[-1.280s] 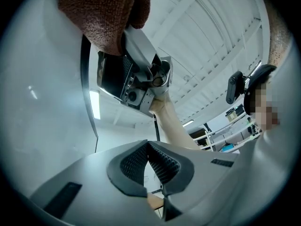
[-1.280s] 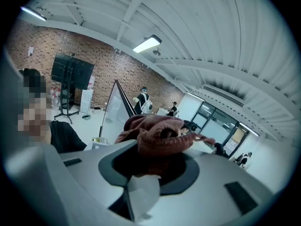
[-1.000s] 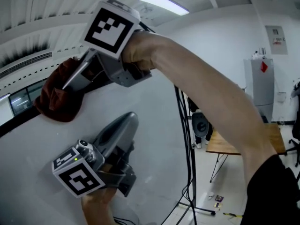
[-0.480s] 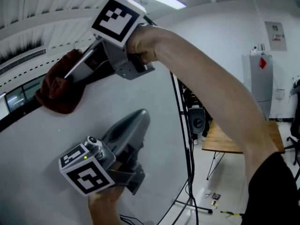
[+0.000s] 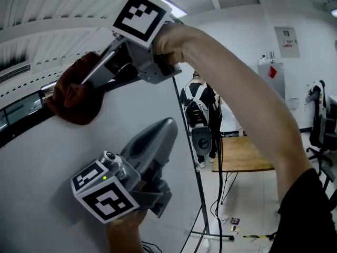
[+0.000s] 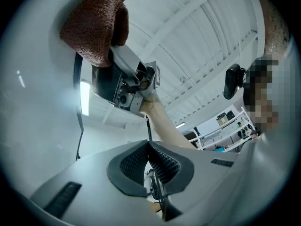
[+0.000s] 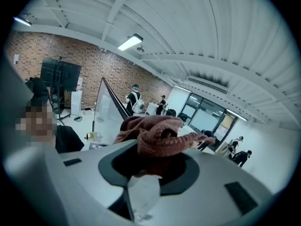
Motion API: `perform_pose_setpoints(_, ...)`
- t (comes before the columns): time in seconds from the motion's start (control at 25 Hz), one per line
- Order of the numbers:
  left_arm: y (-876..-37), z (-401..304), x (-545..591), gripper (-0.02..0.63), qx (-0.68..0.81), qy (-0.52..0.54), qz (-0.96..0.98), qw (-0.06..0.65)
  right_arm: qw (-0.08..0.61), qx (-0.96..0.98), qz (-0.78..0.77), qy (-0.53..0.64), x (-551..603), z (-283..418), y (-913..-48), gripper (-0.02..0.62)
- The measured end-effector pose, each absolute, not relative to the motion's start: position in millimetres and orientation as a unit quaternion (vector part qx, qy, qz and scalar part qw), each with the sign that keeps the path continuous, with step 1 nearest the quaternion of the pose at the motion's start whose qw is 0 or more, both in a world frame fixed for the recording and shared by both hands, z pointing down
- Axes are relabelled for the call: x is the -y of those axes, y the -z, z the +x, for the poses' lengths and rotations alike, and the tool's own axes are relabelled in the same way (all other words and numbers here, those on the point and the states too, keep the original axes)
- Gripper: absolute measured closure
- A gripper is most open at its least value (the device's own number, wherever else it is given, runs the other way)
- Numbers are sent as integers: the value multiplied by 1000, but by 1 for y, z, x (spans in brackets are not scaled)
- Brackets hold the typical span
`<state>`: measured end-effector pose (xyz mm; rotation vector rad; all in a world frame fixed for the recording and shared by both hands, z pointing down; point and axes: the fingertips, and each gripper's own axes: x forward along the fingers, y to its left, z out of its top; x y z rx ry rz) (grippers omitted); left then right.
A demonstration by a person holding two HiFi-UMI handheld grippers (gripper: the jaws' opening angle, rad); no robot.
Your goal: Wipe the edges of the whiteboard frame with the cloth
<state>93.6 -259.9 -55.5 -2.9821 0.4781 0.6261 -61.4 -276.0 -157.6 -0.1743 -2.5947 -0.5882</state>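
The cloth (image 5: 73, 101), pinched in the right gripper (image 5: 88, 81), has been carried slightly along the top of the whiteboard frame (image 5: 20, 125), apparently touching it, so wiping is judged under way; the left gripper (image 5: 167, 124) is held pressed together, empty.

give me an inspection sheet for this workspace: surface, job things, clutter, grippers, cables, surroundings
surface: whiteboard, plain white face
job's things: reddish-brown cloth up against the dark frame along the board's top edge
clutter: small items on the floor, too small to name
grippers: right gripper shut on the cloth; left gripper fingers together on nothing, close to the board face
cables: black cables hang beside the board's right edge
surroundings: wooden table, person with a backpack, white cabinet
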Motion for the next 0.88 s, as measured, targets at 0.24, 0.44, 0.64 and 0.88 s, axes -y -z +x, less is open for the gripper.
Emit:
perform_pose_setpoints(0.24,56,97,266,604,-140,-206,-968,33,247,948,-34,196,308,-51,153,468)
perform_pose_setpoints(0.44,53,96,271,604,-146,-196,-969,41,250,944,-17,216,328,-50,155,468)
perform_pose_setpoints(0.64,57,99,281,604,-166,-189,-967,51,256,936,-47,235,325,-56,152,468)
perform_pose_setpoints(0.88,57,118,332,604,-195,-184,-962,53,255,932,-83,243,354,-46,150,468)
